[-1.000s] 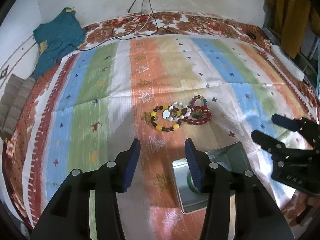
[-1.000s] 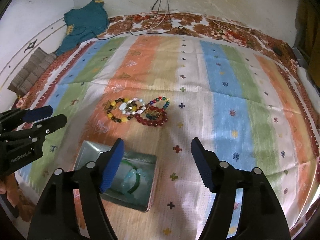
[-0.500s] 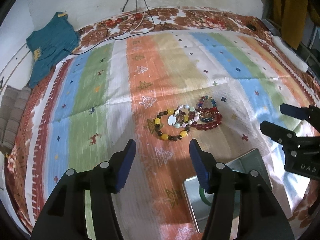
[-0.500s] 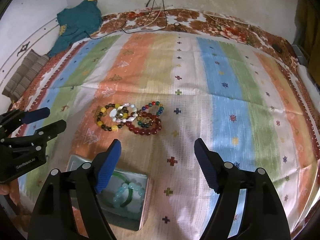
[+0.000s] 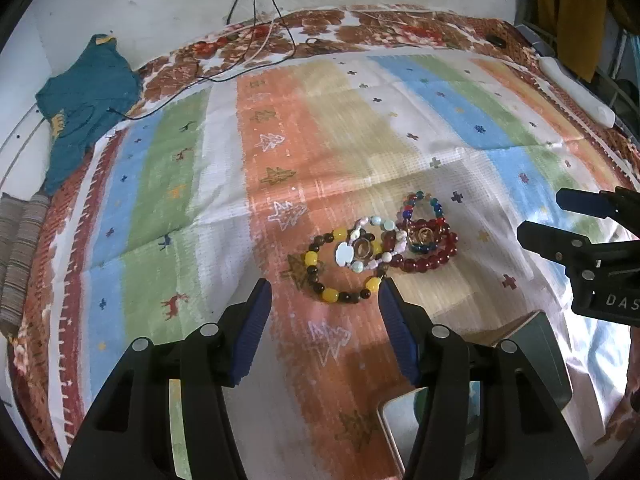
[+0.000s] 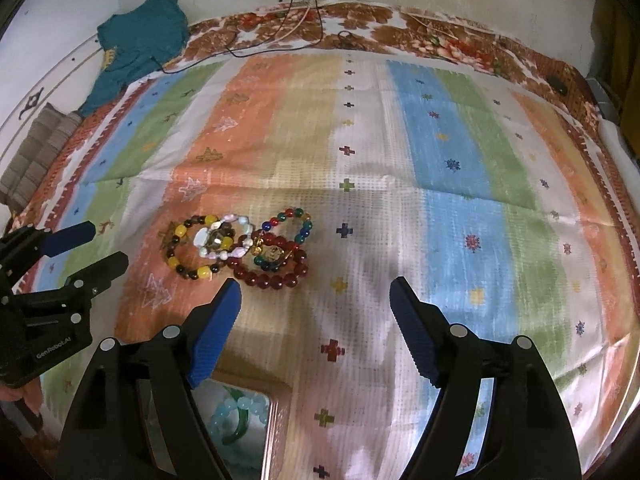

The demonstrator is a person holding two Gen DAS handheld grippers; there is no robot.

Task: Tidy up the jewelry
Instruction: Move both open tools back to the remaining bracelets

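Partly done: pale-blue bead bracelet and green bangle [image 6: 236,412] already in the square metal tin [image 6: 272,432]. Cluster of coloured bead bracelets [image 5: 376,252] left on striped cloth [image 5: 320,140]. Left gripper [image 5: 325,304] and right gripper [image 6: 316,300] empty, jaws apart, widened just now.

Striped cloth [image 5: 208,168] over floral bedding [image 5: 400,32]; teal garment [image 5: 84,100] far left; cables [image 5: 256,40] by wall

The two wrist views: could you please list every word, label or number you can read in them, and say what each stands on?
"GenRobot.AI": white lettering on the black body of the left gripper, seen in the right wrist view.
"DAS": white letters on the black body of the right gripper, seen in the left wrist view; the word is cut off by the picture's edge.
Yellow marks on the teal garment: too small to read.
No other text is visible.
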